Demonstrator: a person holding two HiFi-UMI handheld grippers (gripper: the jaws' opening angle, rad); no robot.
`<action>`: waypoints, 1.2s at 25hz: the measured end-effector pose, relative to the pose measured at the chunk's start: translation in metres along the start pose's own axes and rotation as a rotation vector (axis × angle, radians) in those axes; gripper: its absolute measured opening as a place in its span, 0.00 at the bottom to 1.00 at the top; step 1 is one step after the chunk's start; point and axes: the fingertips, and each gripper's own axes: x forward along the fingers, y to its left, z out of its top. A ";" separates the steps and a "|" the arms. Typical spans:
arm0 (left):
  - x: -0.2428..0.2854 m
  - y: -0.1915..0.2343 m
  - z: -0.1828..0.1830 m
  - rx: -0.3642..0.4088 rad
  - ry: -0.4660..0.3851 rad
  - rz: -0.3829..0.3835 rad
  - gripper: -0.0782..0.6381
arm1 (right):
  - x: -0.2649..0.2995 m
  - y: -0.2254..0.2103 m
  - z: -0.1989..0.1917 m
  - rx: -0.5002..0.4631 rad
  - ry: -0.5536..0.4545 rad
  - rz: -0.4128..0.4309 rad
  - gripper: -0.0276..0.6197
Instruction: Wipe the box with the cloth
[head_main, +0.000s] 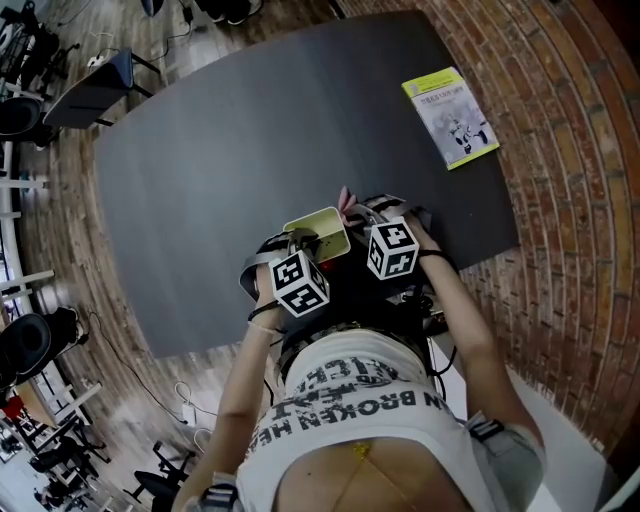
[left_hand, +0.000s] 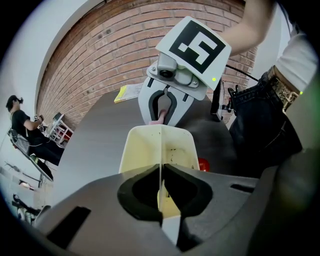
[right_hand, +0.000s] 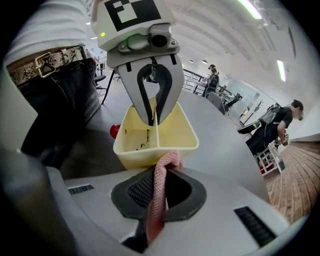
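A pale yellow box (head_main: 322, 228) with two compartments stands near the front edge of the dark table (head_main: 250, 140). My left gripper (left_hand: 161, 200) is shut on the box's middle divider (left_hand: 161, 150), reaching in from the side nearest the person. My right gripper (right_hand: 160, 192) is shut on a pink cloth (right_hand: 159, 190); the cloth's folded end rests against the outside of the box's wall (right_hand: 156, 150) on the opposite side. In the head view the two marker cubes flank the box, with the left gripper (head_main: 305, 248) at its near side and the right gripper (head_main: 358, 215) by the cloth (head_main: 345, 200).
A yellow-green booklet (head_main: 450, 116) lies at the table's far right corner. A small red object (right_hand: 116, 131) sits on the table beside the box, toward the person's body. The person stands tight against the table edge. Other people and chairs are in the room beyond.
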 end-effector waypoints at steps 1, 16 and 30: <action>0.000 0.000 0.000 0.000 0.000 0.002 0.15 | -0.001 0.003 0.000 0.000 0.002 0.000 0.07; 0.001 0.001 -0.002 -0.011 0.004 0.020 0.15 | -0.007 0.038 0.000 0.071 0.011 -0.007 0.07; 0.003 0.001 -0.001 -0.055 0.015 0.039 0.15 | -0.012 0.060 0.002 0.261 -0.016 -0.042 0.07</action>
